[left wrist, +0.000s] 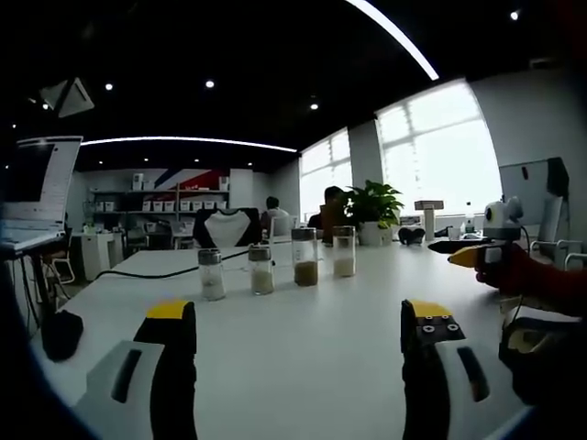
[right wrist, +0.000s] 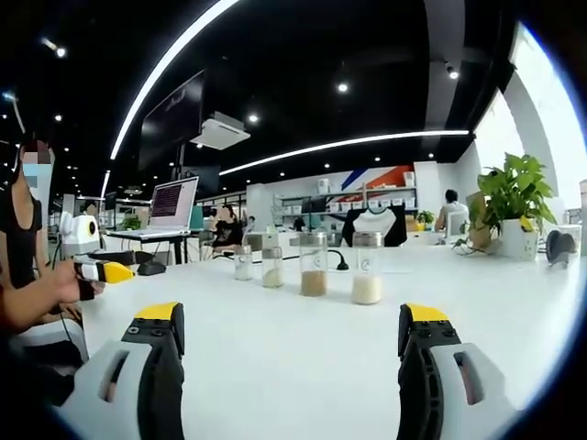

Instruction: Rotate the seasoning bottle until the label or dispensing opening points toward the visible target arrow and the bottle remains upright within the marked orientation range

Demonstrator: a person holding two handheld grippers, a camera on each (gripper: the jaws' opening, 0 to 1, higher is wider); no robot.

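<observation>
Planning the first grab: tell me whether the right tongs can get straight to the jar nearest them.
Probably yes. The right tongs are open and empty, and bare table lies between them and the pale-filled jar, which stands upright at the row's end.

Left gripper [left wrist: 298, 325] is hovering over the white tabletop [left wrist: 293, 367], its black yellow-tipped jaws standing wide apart with nothing between them. Four clear glass seasoning bottles with silver caps are standing upright in a row beyond it: one with pale powder [left wrist: 212, 274], one with off-white grains [left wrist: 261, 269], one with brown powder [left wrist: 305, 258], one with white grains [left wrist: 344, 252]. A black cable [left wrist: 151, 269] is lying behind them. A second yellow-tipped gripper [left wrist: 472, 256] is entering from the right
</observation>
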